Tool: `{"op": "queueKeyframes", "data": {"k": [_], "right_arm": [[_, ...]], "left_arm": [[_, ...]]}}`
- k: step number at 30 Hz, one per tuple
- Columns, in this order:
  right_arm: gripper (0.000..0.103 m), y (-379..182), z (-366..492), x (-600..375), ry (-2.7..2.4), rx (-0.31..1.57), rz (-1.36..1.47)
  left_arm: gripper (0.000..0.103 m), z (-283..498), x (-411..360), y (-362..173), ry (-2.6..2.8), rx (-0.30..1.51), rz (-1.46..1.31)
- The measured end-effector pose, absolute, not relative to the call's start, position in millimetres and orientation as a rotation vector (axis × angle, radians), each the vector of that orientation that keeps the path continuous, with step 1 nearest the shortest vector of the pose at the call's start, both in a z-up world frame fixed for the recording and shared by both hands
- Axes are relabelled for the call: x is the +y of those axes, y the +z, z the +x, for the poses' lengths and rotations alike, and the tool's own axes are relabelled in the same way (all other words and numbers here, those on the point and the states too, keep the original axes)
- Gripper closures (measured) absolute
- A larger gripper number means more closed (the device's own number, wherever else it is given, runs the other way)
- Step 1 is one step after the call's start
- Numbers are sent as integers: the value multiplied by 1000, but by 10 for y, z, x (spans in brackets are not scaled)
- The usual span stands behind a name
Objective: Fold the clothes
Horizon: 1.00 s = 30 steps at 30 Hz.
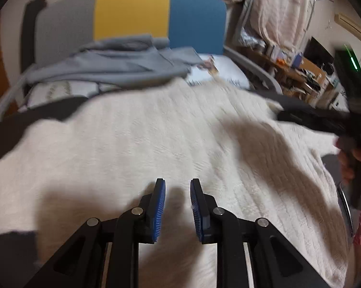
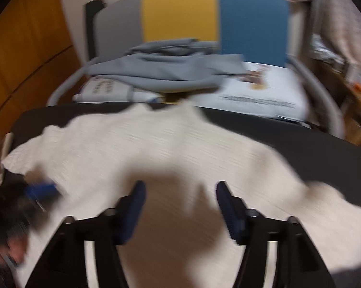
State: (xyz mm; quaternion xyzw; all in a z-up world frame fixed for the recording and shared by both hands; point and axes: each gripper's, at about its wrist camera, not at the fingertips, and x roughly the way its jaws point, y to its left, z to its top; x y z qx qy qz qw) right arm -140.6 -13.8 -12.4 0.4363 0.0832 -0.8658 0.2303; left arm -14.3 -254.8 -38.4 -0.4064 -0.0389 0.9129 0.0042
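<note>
A cream ribbed knit garment (image 1: 156,139) lies spread flat over a dark table (image 2: 312,144). My left gripper (image 1: 177,183) hovers just over the near part of the garment, its blue pads (image 1: 157,206) a small gap apart with nothing between them. My right gripper (image 2: 180,184) stands open wide above the garment (image 2: 156,144), with only cloth below it; this view is motion-blurred. In the left wrist view, the right gripper's black fingers (image 1: 312,120) reach in over the garment's right edge, held by a hand (image 1: 348,165). The left gripper's blue pad (image 2: 42,189) shows at the garment's left edge.
Behind the table stands a chair with a grey, yellow and blue back (image 1: 132,12). Grey clothes (image 1: 113,64) are piled on printed papers (image 2: 252,96) on its seat. Pale cloth hangs at the upper right (image 1: 276,7), with cluttered shelves (image 1: 307,76) below. A wooden door (image 2: 24,60) is at the left.
</note>
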Motion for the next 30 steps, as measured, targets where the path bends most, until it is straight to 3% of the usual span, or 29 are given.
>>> {"op": "queueKeyframes", "data": {"k": [2, 4, 6, 8, 11, 14, 21, 23, 24, 25, 27, 30], "right_arm": [[40, -112, -1396, 199, -2467, 349, 1222], [55, -173, -1443, 434, -2504, 390, 1244], [57, -265, -1528, 541, -2470, 325, 1282], [59, -402, -1575, 497, -2451, 381, 1307], [76, -625, -1626, 444, -2427, 482, 1356], [78, -670, -1647, 579, -2493, 481, 1367], [72, -434, -1455, 836, -2535, 273, 1327], [56, -220, -1142, 895, -2491, 215, 1279], [37, -171, -949, 913, -2454, 203, 1288], [28, -122, -757, 931, -2417, 191, 1296], [28, -93, -430, 957, -2364, 167, 1317], [28, -154, 58, 1153, -2313, 52, 1395]], "left_arm": [[82, -121, -2675, -382, 2955, -41, -1290], [82, -196, -2767, -482, 2974, -26, -1375], [82, -255, -2821, -618, 2970, -75, -1434], [82, -235, -2807, -630, 2998, -71, -1408], [81, -210, -2754, -643, 3017, -11, -1409], [81, -187, -2740, -662, 3028, 24, -1398], [82, -202, -2590, -632, 3009, 229, -1438], [83, -66, -2581, -549, 2952, 63, -1423], [83, 28, -2557, -513, 2902, -41, -1398], [83, 126, -2530, -476, 2846, -144, -1370], [83, 359, -2383, -435, 2742, -242, -1340], [83, 728, -2032, -427, 2628, -157, -1280]]}}
